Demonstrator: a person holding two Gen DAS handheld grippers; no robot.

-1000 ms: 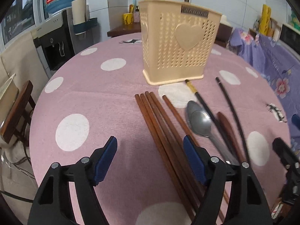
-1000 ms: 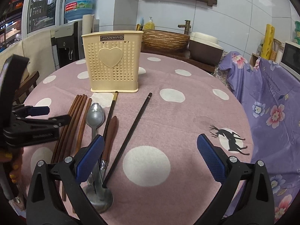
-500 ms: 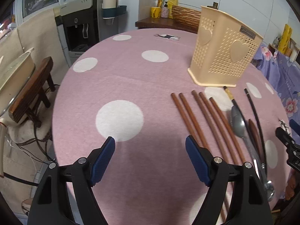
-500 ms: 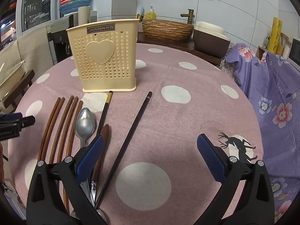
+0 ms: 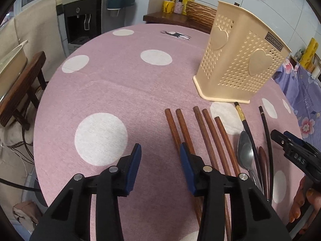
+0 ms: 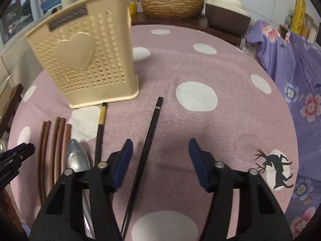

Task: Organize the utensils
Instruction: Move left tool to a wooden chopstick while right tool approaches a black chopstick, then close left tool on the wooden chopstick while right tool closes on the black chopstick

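A cream perforated utensil basket (image 5: 238, 64) (image 6: 84, 60) stands on the pink dotted table. In front of it lie several brown wooden chopsticks (image 5: 208, 132) (image 6: 54, 140), a metal spoon (image 5: 245, 152) (image 6: 77, 158), a brown-handled utensil (image 5: 263, 160) and two black chopsticks (image 5: 265, 128) (image 6: 148, 140). My left gripper (image 5: 160, 158) is open and empty, low over the table just left of the wooden chopsticks. My right gripper (image 6: 160, 154) is open and empty, with one black chopstick lying between its fingers below. It also shows at the right edge of the left wrist view (image 5: 295, 154).
The table (image 5: 112, 84) is round with a pink white-dotted cloth. A wooden stool (image 5: 20, 88) and a water dispenser (image 5: 84, 20) stand to the left. A purple flowered cloth (image 6: 297, 80) covers furniture on the right. A counter with a wicker basket (image 6: 172, 6) is behind.
My left gripper has narrowed its opening and come closer to the wooden chopsticks. My right gripper has narrowed and moved forward and left over the black chopstick, nearer the basket.
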